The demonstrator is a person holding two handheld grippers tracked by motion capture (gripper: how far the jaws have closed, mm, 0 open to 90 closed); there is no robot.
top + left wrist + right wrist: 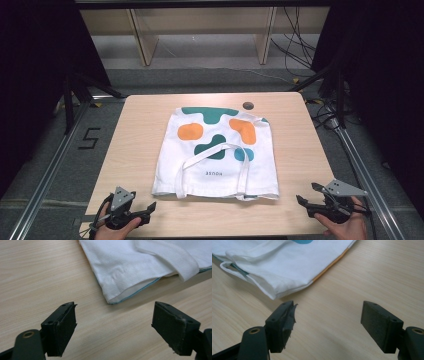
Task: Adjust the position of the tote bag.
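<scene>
Left gripper [150, 207] and right gripper [301, 201], jaws spread and empty, flank the near corners of a flat white tote bag [216, 155] on the table [135, 135].

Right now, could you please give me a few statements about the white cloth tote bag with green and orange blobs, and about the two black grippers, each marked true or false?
1. The white cloth tote bag with green, orange and blue blobs lies flat on the light wooden table. True.
2. The left gripper grips a corner of the bag. False: its jaws stand open over bare wood, short of the bag's near corner.
3. The right gripper is open and holds nothing. True.
4. The bag's white straps hang over the table's edge. False: they lie on top of the bag.
5. A small dark round disc sits near the table's far edge. True.
</scene>
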